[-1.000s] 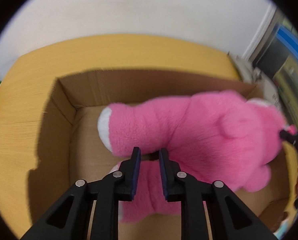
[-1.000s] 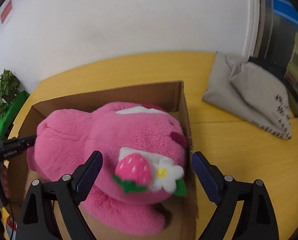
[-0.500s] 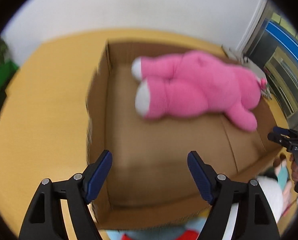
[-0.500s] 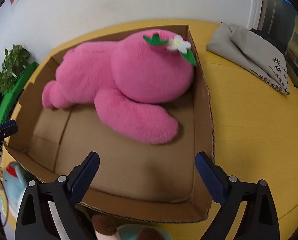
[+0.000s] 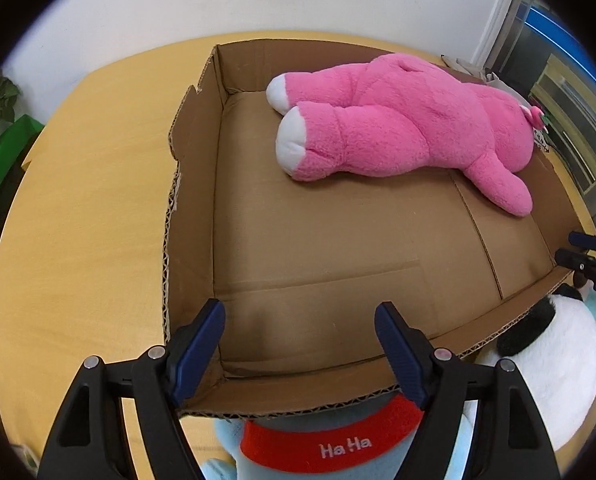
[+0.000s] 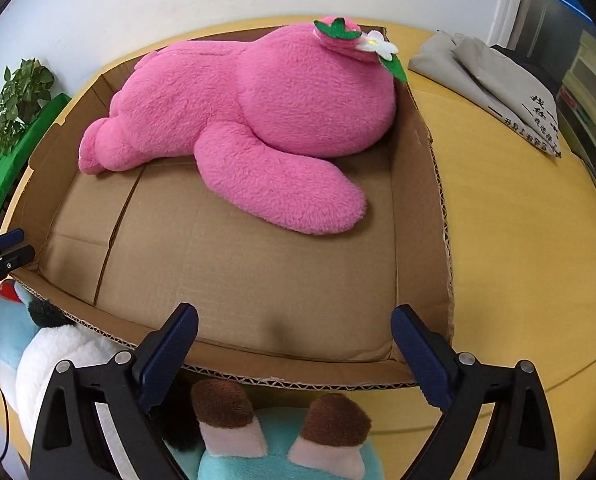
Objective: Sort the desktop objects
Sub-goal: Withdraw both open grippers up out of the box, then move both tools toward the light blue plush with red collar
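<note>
Here, pink plush (image 5: pixel 402 124) lying in cardboard box (image 5: pixel 193 184), both hand-held grippers (image 5: pixel 298 352) (image 6: pixel 293 350) spread wide, empty

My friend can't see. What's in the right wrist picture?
A big pink plush toy lies in an open cardboard box on a yellow table. The right tongs are open near the box's front edge, above more soft toys.
</note>
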